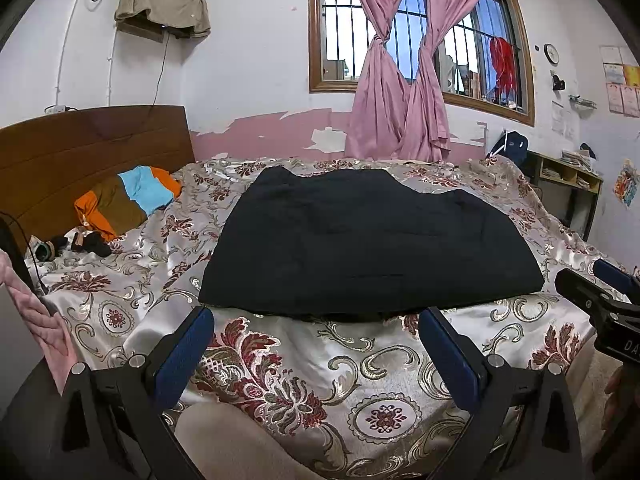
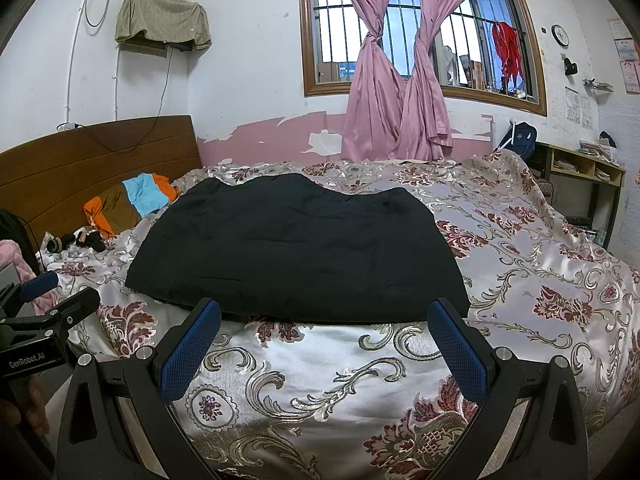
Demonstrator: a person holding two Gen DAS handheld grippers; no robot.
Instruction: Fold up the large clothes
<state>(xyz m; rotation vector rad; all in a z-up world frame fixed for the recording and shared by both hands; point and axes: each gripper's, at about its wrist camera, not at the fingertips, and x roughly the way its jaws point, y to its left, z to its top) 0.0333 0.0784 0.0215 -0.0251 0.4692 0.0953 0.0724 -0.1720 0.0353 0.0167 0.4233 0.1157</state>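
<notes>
Spread across the bed (image 1: 280, 380), under a floral satin cover, with the headboard off to the left and the window wall at the far side. Lying flat near the front edge and roughly mid-width — a large black garment (image 1: 368, 240), already a broad rectangle with a wavy far edge, its near hem running parallel to the front edge. Probably part-folded, though layers cannot be told apart in so dark a cloth.

Poised just short of that hem: the left gripper (image 1: 316, 322), fingers spread wide with nothing between them, lined up with the garment's left half. Beside it, to the right, the right gripper (image 2: 324, 316), likewise spread and empty, facing the hem toward the right half.

Likely step: taking the near hem at two points to carry it over toward the far edge. To do it well:
- Slide each lower finger under the hem close to a near corner, not mid-span — less sag in between.
- Pinch cloth only; slippery cover underneath, easily caught and dragged along.
- Check that every layer is in the bite before lifting.
- Lift both sides together, level, and lay the hem square on the far edge.
- Smooth outward toward the side edges afterwards.
</notes>
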